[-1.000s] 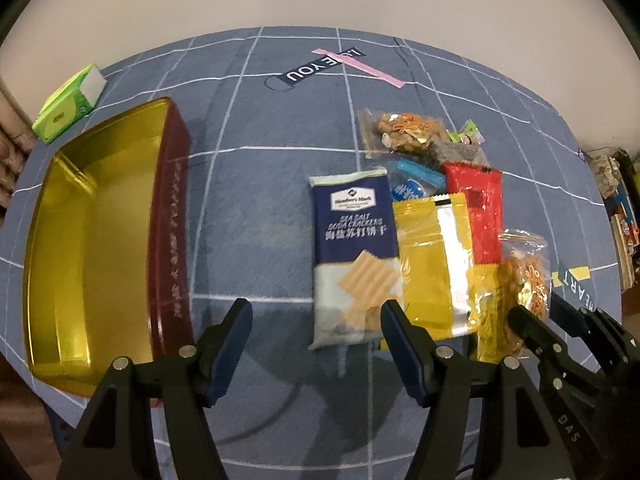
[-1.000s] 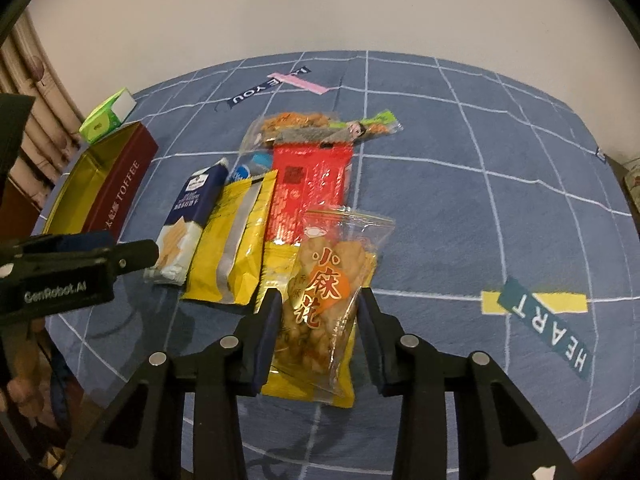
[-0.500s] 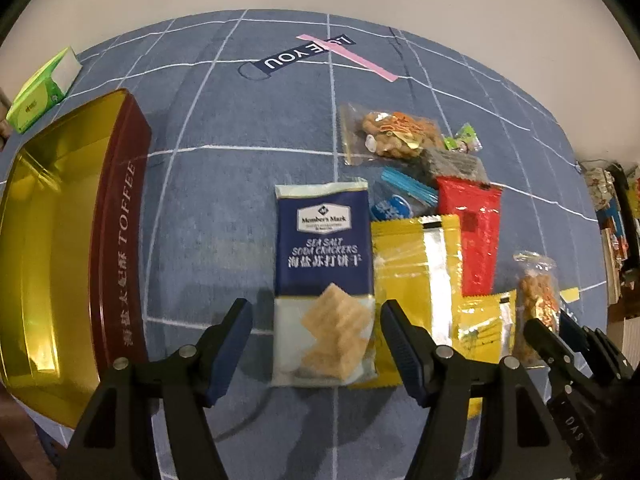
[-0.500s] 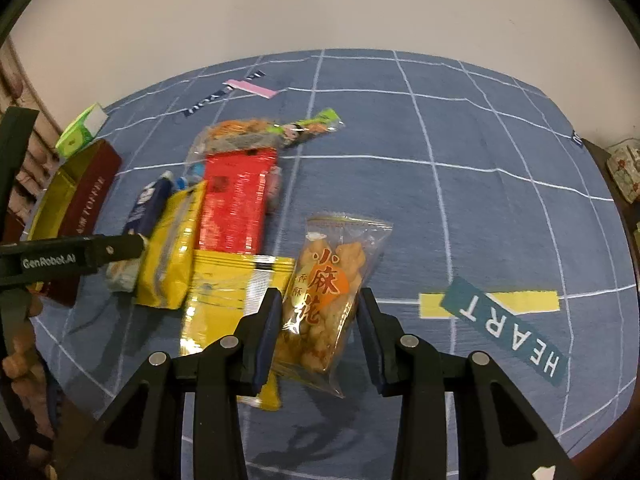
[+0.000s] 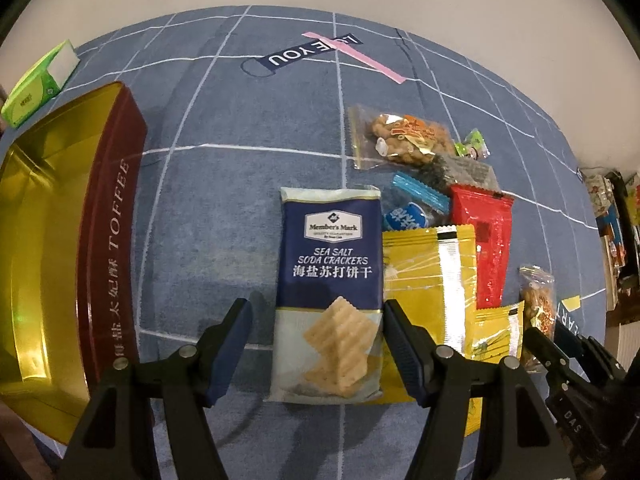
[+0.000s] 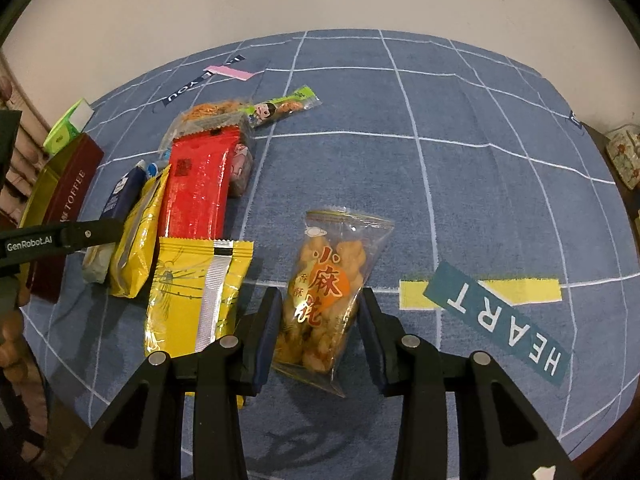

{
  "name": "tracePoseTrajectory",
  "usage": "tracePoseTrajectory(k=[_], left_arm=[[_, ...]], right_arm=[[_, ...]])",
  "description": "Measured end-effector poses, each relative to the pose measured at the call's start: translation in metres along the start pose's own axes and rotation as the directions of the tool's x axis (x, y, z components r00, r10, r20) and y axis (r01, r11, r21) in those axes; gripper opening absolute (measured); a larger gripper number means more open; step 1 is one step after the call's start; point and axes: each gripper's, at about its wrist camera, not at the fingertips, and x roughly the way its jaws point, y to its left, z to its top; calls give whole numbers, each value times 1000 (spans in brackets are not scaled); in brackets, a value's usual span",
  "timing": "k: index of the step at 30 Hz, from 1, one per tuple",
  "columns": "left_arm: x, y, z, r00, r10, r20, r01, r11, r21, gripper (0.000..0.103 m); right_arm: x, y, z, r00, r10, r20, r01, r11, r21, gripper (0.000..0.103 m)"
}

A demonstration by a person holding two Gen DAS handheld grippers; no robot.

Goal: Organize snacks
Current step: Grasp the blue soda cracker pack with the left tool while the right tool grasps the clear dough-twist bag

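Note:
A blue pack of sea salt soda crackers [image 5: 330, 280] lies flat on the blue tablecloth, its near end between the fingers of my open left gripper [image 5: 316, 344]. A clear bag of fried dough twists [image 6: 326, 292] lies between the fingers of my open right gripper [image 6: 318, 332]; the fingers stand beside it with small gaps. An open maroon and gold toffee tin [image 5: 60, 240] stands at the left, also seen in the right wrist view [image 6: 66, 200]. Yellow packs [image 5: 428, 292] [image 6: 196, 292], a red pack [image 5: 486, 236] [image 6: 200, 184] and smaller snacks lie between.
A green tissue box [image 5: 38, 84] sits beyond the tin. A clear bag of mixed nuts [image 5: 400, 140] and a green candy bar [image 6: 282, 108] lie at the far side of the pile. The cloth's right part carries a "HEART" label [image 6: 496, 316].
My left gripper has moved right and forward until the cracker pack sits between its fingers. My right gripper has shifted right with the dough twist bag still between its fingers.

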Motion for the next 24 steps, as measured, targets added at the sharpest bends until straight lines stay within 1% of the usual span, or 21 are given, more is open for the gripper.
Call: tracePoseTrajectory(k=[2, 6, 10, 13, 19, 21, 24], left_arm=[[-1, 2, -2, 1000, 7, 2, -7, 1000, 0, 68], [1, 6, 0, 1000, -5, -4, 5, 1000, -21, 68], [1, 5, 1, 1000, 7, -5, -7, 1000, -4, 68], [0, 4, -1, 1000, 19, 3, -19, 999, 26, 69], [5, -6, -8, 994, 106, -4, -105, 987, 125, 70], [5, -9, -8, 993, 116, 10, -116, 985, 130, 70], [7, -8, -4, 994, 108, 7, -108, 987, 118, 70]], right_arm=[[1, -1, 0, 1000, 5, -2, -5, 1000, 10, 37], [2, -2, 1, 1000, 10, -2, -10, 1000, 18, 37], [3, -3, 0, 1000, 11, -2, -11, 1000, 19, 38], [4, -4, 0, 1000, 19, -6, -19, 999, 31, 38], [4, -4, -1, 1000, 30, -10, -30, 999, 38, 39], [4, -4, -2, 1000, 29, -9, -28, 999, 35, 39], [5, -5, -1, 999, 32, -10, -31, 999, 38, 39]])
